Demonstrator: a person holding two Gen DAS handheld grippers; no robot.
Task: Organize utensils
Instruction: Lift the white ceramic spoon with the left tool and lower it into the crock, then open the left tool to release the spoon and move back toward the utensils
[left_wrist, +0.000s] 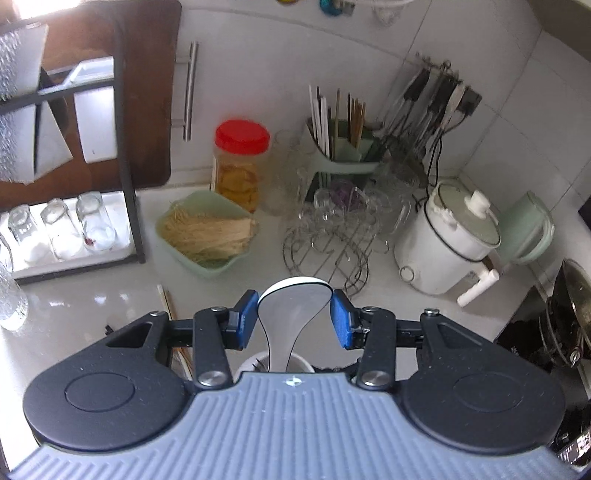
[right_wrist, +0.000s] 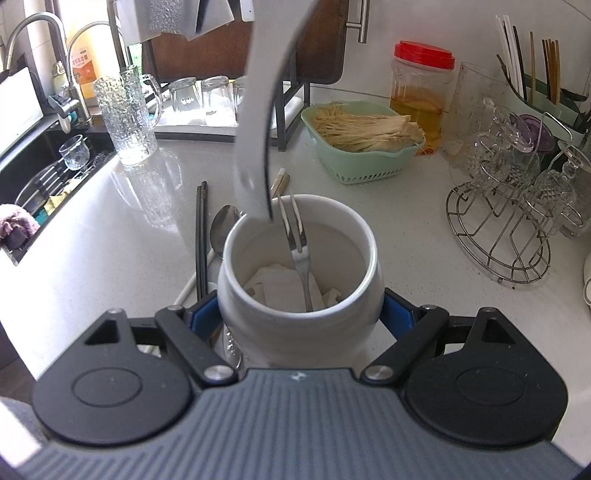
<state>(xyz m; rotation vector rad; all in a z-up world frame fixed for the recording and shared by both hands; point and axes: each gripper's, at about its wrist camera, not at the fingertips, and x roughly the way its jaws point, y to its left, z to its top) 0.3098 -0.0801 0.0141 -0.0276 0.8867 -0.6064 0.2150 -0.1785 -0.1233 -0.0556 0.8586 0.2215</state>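
Note:
My left gripper (left_wrist: 294, 314) is shut on the broad head of a white spoon (left_wrist: 293, 314), blue pads against both its sides. The spoon's handle hangs down to the white ceramic jar (left_wrist: 273, 363) just below. In the right wrist view the spoon (right_wrist: 258, 110) comes from above, and its tip sits at the far rim of the jar (right_wrist: 295, 325). My right gripper (right_wrist: 300, 315) is shut on the jar's sides. A metal fork (right_wrist: 301, 258) stands in the jar on folded paper. Black chopsticks (right_wrist: 201, 236), a metal spoon (right_wrist: 223, 229) and wooden chopsticks (right_wrist: 280, 182) lie on the counter behind the jar.
A green basket of mushrooms (right_wrist: 364, 147), a red-lidded jar (right_wrist: 421, 92) and a wire rack of glasses (right_wrist: 509, 206) stand at the back right. A green chopstick holder (left_wrist: 340, 147) and a white cooker (left_wrist: 450, 240) stand by the wall. The sink (right_wrist: 44, 177) and a glass mug (right_wrist: 125, 114) are at the left.

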